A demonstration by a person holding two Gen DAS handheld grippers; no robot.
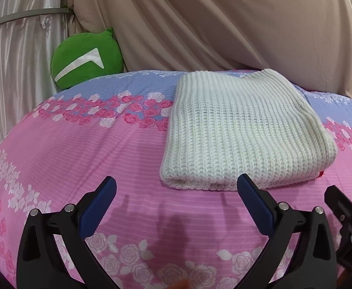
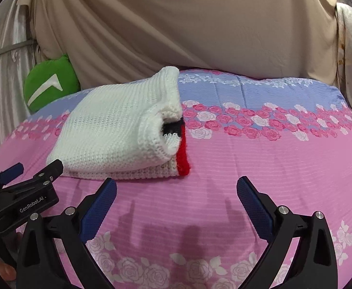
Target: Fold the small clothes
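Two grippers, left (image 1: 176,192) and right (image 2: 176,192), poised above floral bedspread (image 2: 248,159), jaws spread wide, gripping nothing. Folded white knit sweater (image 1: 238,130) lying flat on bedspread just beyond fingertips, red trim at right edge; green cushion (image 1: 86,60) behind.

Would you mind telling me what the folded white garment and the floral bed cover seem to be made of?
The white garment looks like chunky knitted yarn, wool or acrylic: raised ribs run along it, matte and thick, with red and dark knit bands at one edge. The bed cover looks like thin printed woven cloth, likely cotton or polyester: flat rose print, fine horizontal ridges, slight sheen.
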